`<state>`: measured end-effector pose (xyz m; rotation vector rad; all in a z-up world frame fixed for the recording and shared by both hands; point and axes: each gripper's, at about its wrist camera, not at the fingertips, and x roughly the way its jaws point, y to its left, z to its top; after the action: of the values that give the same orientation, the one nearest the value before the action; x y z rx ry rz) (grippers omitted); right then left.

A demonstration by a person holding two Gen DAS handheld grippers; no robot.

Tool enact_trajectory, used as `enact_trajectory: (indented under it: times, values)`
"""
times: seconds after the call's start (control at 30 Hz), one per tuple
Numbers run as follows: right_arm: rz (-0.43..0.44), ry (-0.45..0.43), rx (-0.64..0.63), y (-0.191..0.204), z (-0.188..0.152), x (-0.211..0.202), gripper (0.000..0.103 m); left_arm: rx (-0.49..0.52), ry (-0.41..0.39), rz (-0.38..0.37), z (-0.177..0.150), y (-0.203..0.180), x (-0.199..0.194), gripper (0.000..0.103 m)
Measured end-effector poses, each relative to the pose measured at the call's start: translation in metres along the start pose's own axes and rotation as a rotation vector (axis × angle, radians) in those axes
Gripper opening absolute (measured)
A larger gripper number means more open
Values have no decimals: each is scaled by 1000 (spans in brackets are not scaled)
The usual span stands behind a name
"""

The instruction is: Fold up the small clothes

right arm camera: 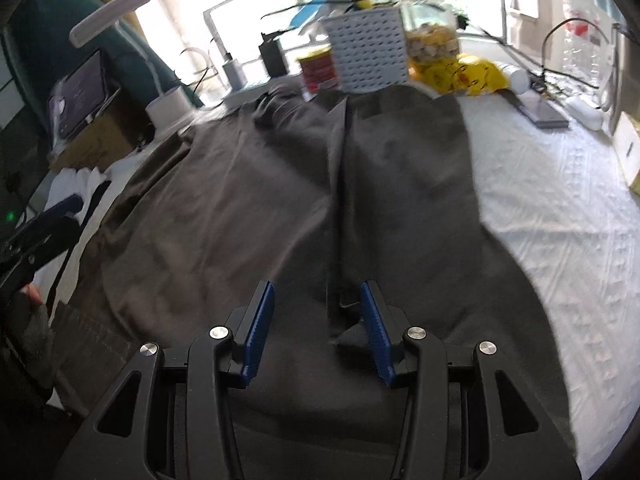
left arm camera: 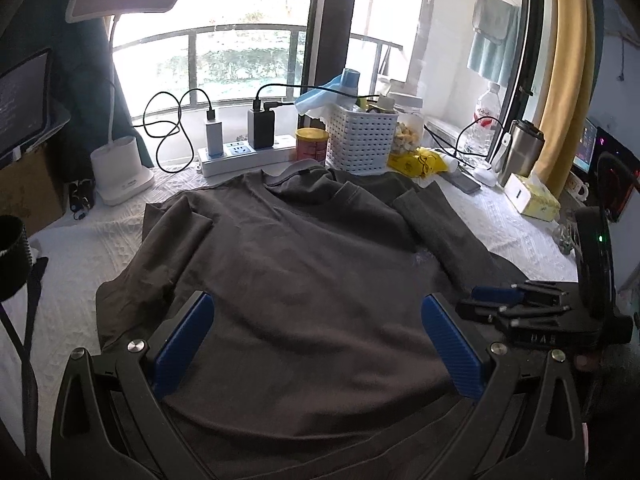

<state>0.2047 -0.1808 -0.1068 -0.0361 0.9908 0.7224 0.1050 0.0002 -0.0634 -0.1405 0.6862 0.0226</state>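
Blue pads (right arm camera: 260,332) of the right gripper (right arm camera: 316,332) sit lowest in the right wrist view, jaws partly spread with nothing pinched, hanging over the near hem of a dark grey T-shirt (right arm camera: 248,208). That shirt lies spread across the white cloth (right arm camera: 552,208) covering the tabletop, collar toward the far edge by the white basket (right arm camera: 368,52) and power strip (left arm camera: 244,156), hem toward the near edge. Its right side looks already turned in, leaving a long fold edge (right arm camera: 338,184) running from far to near and ending just between the right jaws. In the left wrist view the left gripper (left arm camera: 316,344) is spread wide and empty above the hem, with the left sleeve (left arm camera: 176,220) still lying out flat toward the left edge. The step in hand, as I judge it, is taking hold of the bottom to carry on folding. To do it well, I would lower both grippers onto the hem together, catch all layers at the fold edge rather than only the top one, close firmly, and lift evenly so the turned-in side does not slide open. Blur in the right view hides the hem's exact layering.
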Motion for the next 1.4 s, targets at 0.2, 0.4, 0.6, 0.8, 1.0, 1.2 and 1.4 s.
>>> enact_trajectory:
  times: [0.2,0.4,0.6,0.8,1.0,1.2,1.4]
  values:
    - [-25,-30,-8,2,4,-10,48,-23,-10,12,-1,13,-2,102]
    - [-80,-45,25,-9,22,-6,48,-56,-6,45,-2,40,2,102]
    - [-82,-52,8,3,36,0,48,-103,6,88,0,86,8,102]
    - [-85,-55,-32,25,48,5,48,-158,23,114,-2,137,15,102]
    - [-96,-49,-49,37,54,11,48,-190,42,130,-8,170,20,90]
    - [-102,-40,-74,46,55,14,48,-237,96,130,-17,198,29,70]
    - [-100,-40,-89,53,55,15,48,-312,142,-31,-21,211,41,49]
